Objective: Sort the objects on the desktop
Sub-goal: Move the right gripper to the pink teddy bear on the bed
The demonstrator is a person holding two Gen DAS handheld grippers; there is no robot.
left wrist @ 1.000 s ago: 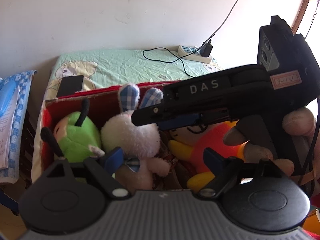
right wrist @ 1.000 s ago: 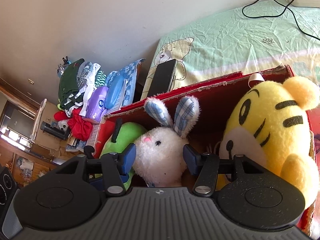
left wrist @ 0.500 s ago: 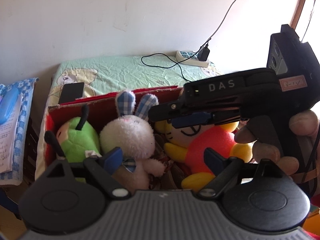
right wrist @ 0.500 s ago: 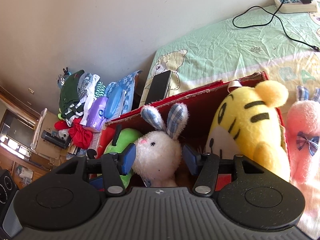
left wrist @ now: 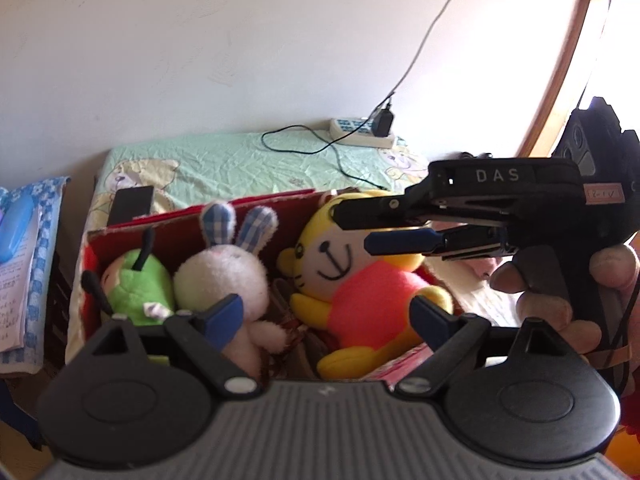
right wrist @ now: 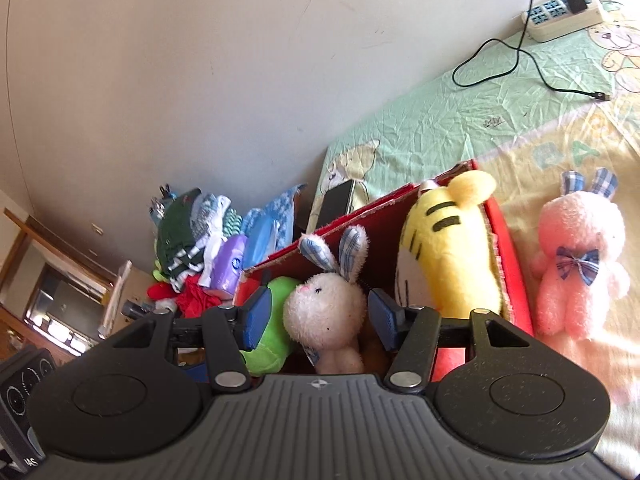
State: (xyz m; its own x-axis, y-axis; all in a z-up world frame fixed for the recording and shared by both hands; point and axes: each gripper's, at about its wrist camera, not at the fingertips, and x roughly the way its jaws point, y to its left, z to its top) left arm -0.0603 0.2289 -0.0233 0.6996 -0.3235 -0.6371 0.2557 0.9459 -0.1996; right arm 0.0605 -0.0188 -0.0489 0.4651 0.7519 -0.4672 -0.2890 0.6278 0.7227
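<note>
Pink plush rabbit (right wrist: pixel 576 256) is seen lying right of the red box (right wrist: pixel 508 264), nearest the empty, open right claw (right wrist: pixel 316 320); left claw (left wrist: pixel 324 316) likewise open.

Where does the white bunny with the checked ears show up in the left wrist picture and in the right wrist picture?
Left wrist: the white bunny sits left of centre in the red box, between the green plush and the yellow tiger.
Right wrist: the white bunny sits low at centre, seen between the right gripper's open jaws.
Shared landmark: the black phone on the sheet behind the box.
</note>
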